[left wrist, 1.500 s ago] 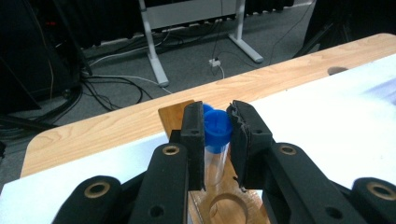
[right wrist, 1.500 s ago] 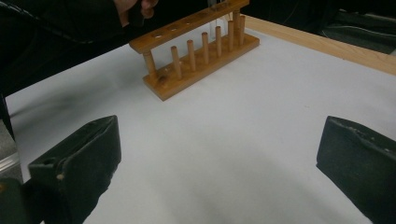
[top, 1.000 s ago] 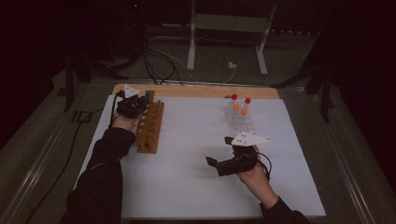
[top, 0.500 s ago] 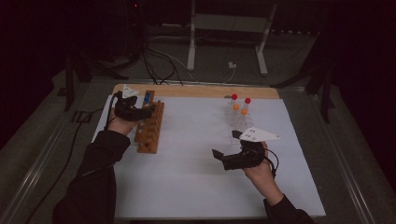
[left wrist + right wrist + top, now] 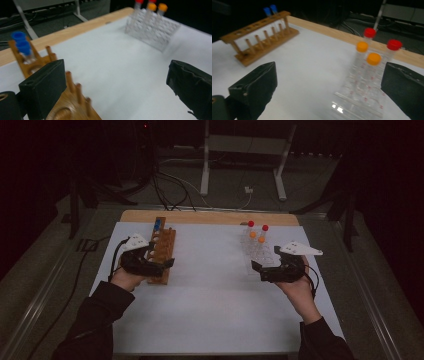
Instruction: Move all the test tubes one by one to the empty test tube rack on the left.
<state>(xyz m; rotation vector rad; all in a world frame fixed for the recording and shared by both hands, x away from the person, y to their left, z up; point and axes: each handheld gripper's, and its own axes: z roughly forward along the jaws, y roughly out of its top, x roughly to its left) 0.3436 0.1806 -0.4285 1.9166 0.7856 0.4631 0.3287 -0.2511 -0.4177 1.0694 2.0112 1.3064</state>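
A wooden tube rack [image 5: 164, 249] stands at the left of the white mat, with two blue-capped tubes [image 5: 21, 42] in its far end. My left gripper [image 5: 162, 266] hovers by the rack's near end. Its jaws have just been opening and stand wide apart with nothing between them [image 5: 116, 87]. At the right, a clear plastic rack [image 5: 257, 252] holds two red-capped tubes [image 5: 394, 45] and two orange-capped tubes [image 5: 373, 59]. My right gripper [image 5: 259, 270] sits just in front of that rack, open and holding nothing [image 5: 329, 87].
A white mat [image 5: 215, 295] covers the table, and a bare wooden strip [image 5: 210, 217] runs along its far edge. Cables and a metal stand [image 5: 240, 165] lie on the floor beyond. Metal rails flank the table on both sides.
My left hand has drawn back from the rack's far end toward the person. The right hand has moved right and farther away, up to the clear rack.
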